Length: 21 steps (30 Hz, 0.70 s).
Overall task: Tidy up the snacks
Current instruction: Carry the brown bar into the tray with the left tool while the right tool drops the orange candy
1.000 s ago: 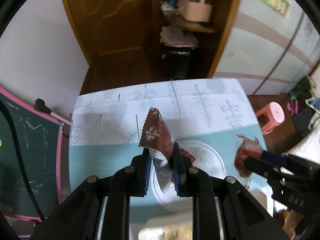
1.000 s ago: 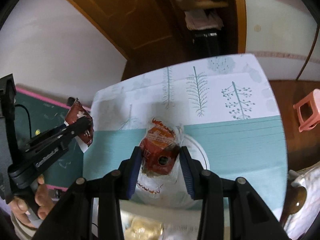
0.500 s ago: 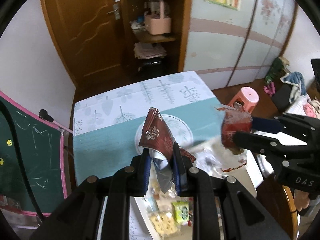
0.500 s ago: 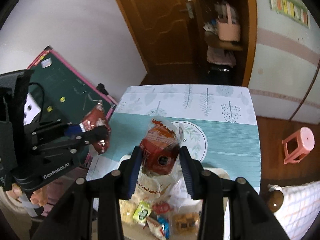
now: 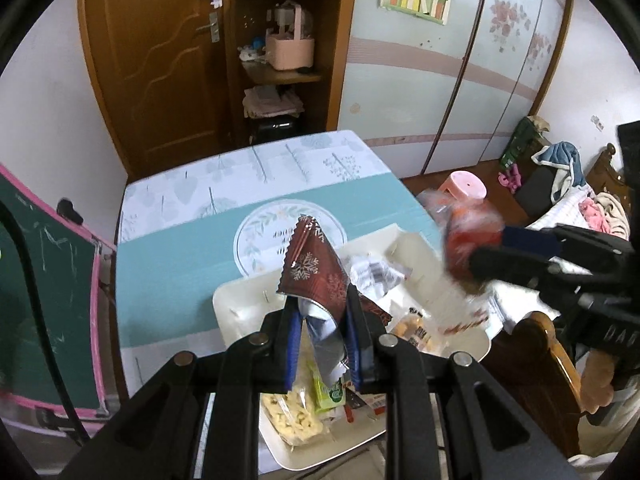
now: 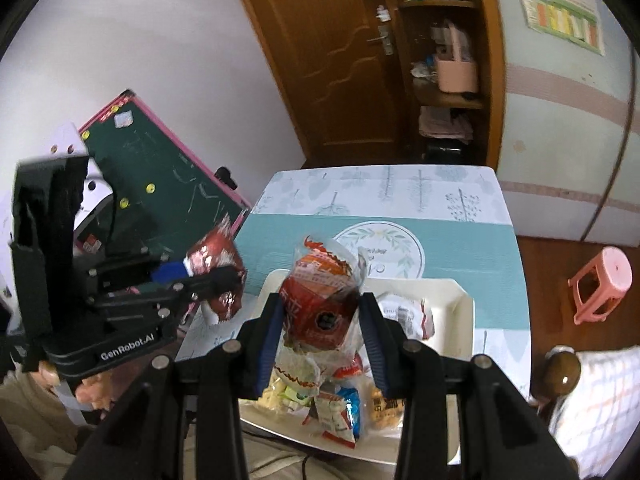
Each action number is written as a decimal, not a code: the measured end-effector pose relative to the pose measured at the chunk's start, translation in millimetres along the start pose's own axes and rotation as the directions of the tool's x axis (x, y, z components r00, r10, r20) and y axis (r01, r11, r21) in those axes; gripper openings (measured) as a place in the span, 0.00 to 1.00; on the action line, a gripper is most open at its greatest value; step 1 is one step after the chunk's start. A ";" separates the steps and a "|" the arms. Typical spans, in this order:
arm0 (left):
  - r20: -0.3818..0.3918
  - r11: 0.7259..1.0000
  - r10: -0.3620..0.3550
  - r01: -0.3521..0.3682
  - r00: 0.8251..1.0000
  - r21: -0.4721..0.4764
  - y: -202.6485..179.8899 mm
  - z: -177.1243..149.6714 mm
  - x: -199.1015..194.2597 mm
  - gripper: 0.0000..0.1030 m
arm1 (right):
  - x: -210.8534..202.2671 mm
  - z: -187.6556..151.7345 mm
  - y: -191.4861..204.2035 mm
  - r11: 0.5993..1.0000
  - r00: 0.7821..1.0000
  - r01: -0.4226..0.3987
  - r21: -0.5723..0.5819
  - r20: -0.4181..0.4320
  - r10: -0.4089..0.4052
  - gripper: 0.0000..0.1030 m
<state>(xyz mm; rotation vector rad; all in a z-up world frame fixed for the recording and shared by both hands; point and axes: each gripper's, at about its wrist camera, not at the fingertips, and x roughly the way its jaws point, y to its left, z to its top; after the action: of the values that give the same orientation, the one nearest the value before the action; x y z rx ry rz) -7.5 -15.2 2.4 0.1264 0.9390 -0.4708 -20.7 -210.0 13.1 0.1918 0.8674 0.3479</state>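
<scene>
a glossy dark-red foil packet (image 5: 316, 276) with a silvery lining and a crinkled clear-plastic wrapped snack (image 6: 324, 300) are pinched between the matt black plastic left gripper (image 5: 322, 340) and right gripper (image 6: 322, 338), whose ribbed blue pads (image 5: 291, 344) look rubbery and whose joints carry bright metal pins. below them sits a smooth cream plastic tray (image 5: 240, 304) of shiny wrappers on a printed tablecloth (image 5: 168, 272) with a faint sheen. behind stand a varnished wooden door (image 5: 160, 60) and a matt green chalkboard (image 6: 168, 168).
</scene>
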 end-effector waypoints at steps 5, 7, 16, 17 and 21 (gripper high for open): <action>-0.013 0.999 0.037 -0.038 0.999 -0.012 5.7 -24.3 26.9 0.17 | 9.5 -22.7 -5.3 0.990 0.990 0.138 0.010 0.021 -0.138 0.38; -0.029 0.998 0.058 -0.059 0.998 -0.011 6.7 -34.3 40.1 0.17 | 22.0 -32.0 -11.7 0.987 0.988 0.156 0.021 -0.014 -0.156 0.38; -0.140 0.997 0.070 -0.072 0.988 -0.010 -1.0 -60.2 87.9 0.18 | 73.5 -64.8 -30.5 0.975 0.966 0.207 0.078 -0.173 -0.192 0.38; -0.140 0.997 0.076 -0.078 0.987 -0.008 -2.0 -59.6 89.3 0.18 | 76.3 -65.7 -29.1 0.975 0.964 0.213 0.069 -0.180 -0.197 0.38; -0.139 0.995 0.095 -0.097 0.986 -0.011 -1.3 -56.5 92.9 0.18 | 82.6 -66.1 -23.1 0.972 0.957 0.231 0.035 -0.187 -0.221 0.38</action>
<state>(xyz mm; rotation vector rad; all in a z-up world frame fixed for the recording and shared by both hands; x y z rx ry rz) -4.0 -30.1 -105.3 0.1893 1.0677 -0.3676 -17.5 -198.9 -94.5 0.1123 1.0694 0.1274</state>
